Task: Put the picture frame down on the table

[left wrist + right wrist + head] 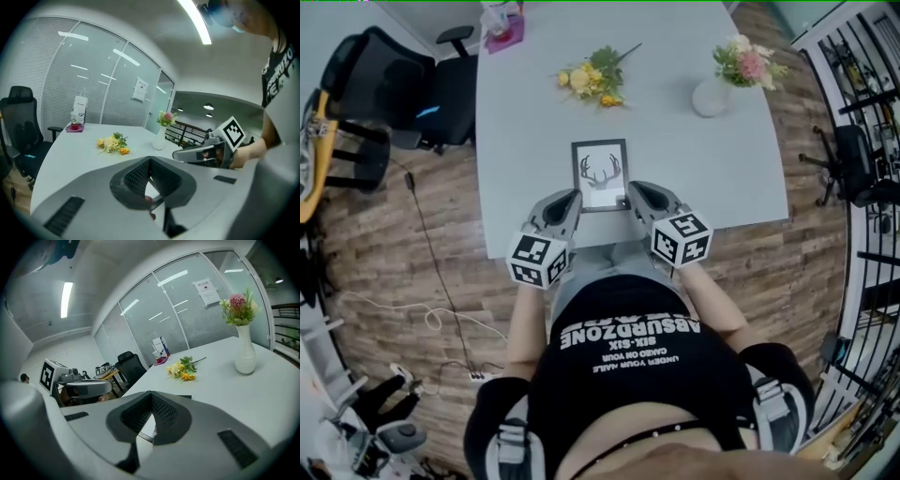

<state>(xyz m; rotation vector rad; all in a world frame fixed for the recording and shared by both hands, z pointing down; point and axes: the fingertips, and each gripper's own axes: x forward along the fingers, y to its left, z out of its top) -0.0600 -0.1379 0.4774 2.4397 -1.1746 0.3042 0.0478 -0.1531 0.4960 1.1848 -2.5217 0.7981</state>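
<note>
A black picture frame (pixel 600 174) with a white antler print lies close to the front edge of the grey table (pixel 722 178), straight ahead of the person. My left gripper (pixel 573 199) is at its lower left corner and my right gripper (pixel 634 190) at its lower right corner. Each gripper's jaws are closed on the frame's near edge. In the left gripper view a thin strip of the frame (pixel 152 191) shows between the jaws. The right gripper view shows the same strip of frame (pixel 146 431) in the jaws. Whether the frame rests fully on the table is hidden.
A bunch of yellow flowers (pixel 592 81) lies on the table behind the frame. A white vase (pixel 711 96) with pink flowers stands at the back right, and a pink tray (pixel 503 30) at the far left corner. A black office chair (pixel 389 89) stands left of the table.
</note>
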